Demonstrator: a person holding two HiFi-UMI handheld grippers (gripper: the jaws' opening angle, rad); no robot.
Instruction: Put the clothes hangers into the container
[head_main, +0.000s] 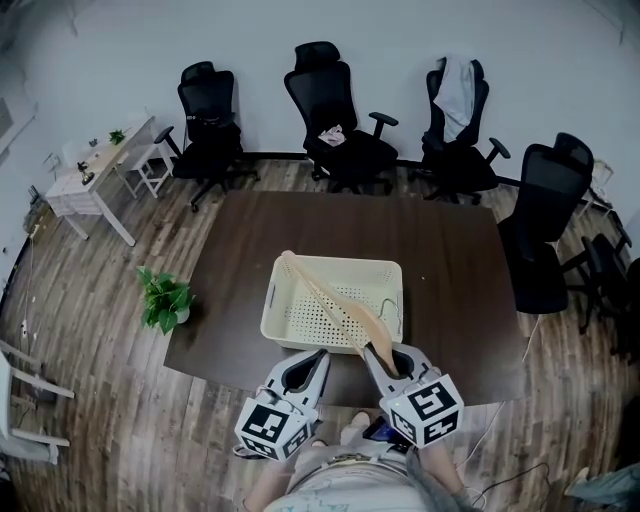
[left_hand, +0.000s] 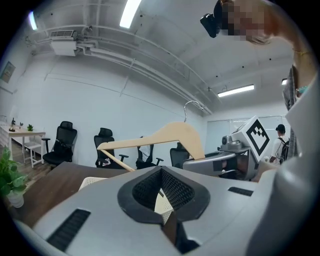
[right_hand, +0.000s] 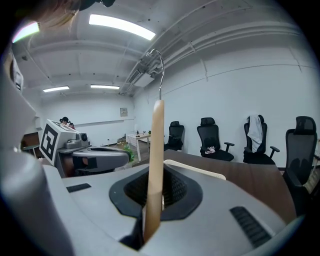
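Observation:
A cream perforated basket (head_main: 290, 322) stands on the dark table (head_main: 450, 260), just in front of both grippers. My right gripper (head_main: 380, 354) is shut on the end of a wooden clothes hanger (head_main: 325, 295), which slants up and to the left above the basket. In the right gripper view the hanger (right_hand: 156, 150) stands edge-on between the jaws, with its metal hook (right_hand: 159, 65) at the top. My left gripper (head_main: 316, 358) is beside it at the table's near edge, shut with nothing in it. The left gripper view shows the hanger (left_hand: 170, 137) and the right gripper (left_hand: 220, 162).
Several black office chairs (head_main: 340, 120) line the far side of the table, and one more (head_main: 545, 230) stands at its right. On the wooden floor to the left are a potted plant (head_main: 165, 298) and a white desk (head_main: 95, 170).

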